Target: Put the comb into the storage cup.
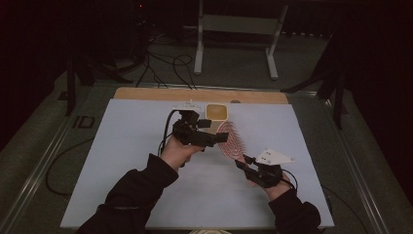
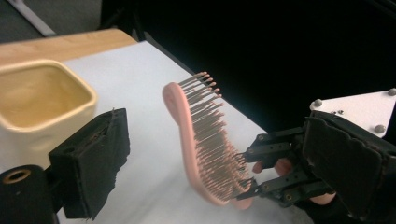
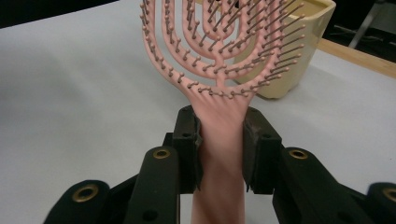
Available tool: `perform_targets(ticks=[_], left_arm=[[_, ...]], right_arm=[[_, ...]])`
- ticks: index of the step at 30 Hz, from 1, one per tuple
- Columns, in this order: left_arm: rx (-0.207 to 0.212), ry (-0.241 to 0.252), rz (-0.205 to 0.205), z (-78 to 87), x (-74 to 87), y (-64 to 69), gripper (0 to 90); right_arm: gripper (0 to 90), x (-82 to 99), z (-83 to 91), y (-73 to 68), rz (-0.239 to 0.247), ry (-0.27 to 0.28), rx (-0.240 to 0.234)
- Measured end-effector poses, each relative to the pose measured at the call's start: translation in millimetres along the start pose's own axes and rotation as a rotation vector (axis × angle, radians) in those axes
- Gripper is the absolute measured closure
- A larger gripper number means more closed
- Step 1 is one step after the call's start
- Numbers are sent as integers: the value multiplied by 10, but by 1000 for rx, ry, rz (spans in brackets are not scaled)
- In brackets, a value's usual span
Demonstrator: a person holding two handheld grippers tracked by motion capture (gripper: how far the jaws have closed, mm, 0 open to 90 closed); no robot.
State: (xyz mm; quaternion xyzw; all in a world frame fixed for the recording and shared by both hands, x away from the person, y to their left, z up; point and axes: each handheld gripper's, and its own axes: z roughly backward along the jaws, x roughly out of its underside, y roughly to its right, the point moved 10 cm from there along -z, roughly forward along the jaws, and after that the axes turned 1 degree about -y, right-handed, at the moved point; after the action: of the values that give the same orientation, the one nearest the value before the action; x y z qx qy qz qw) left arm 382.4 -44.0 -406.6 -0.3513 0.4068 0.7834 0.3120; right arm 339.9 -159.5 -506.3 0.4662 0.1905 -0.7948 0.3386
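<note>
The right gripper is clamping its jaws on the handle of the pink hairbrush, holding it tilted above the white-covered counter, bristles toward the left gripper. That gripper's jaws are standing open and empty around the brush head. A cream cup is sitting just beyond.

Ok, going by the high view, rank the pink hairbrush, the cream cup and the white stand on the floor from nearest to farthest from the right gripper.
1. Pink hairbrush: its handle is clamped in the right gripper, head pointing up and away.
2. Cream cup: near the table's far edge, beyond the brush head.
3. White stand: on the floor past the table, at the back.
</note>
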Motion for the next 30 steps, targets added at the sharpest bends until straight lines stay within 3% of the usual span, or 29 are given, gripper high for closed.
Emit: perform_targets(ticks=[3, 4, 6, 16, 30], left_arm=[[-13, -7, 7, -60, 5, -6, 110], [-36, -15, 24, -110, 12, -33, 125], [-42, -19, 43, -154, 17, -48, 155], [-34, -42, 116, -331, 68, -66, 319], [-9, -69, 157, -459, 138, -63, 545]], right_arm=[[702, 2, -1, 1, 3, -1, 1], [702, 2, 1, 2, 3, -1, 0], [702, 2, 2, 6, 3, 0, 0], [702, 1, 2, 5, -7, 0, -2], [702, -5, 7, 10, -4, 6, -3]])
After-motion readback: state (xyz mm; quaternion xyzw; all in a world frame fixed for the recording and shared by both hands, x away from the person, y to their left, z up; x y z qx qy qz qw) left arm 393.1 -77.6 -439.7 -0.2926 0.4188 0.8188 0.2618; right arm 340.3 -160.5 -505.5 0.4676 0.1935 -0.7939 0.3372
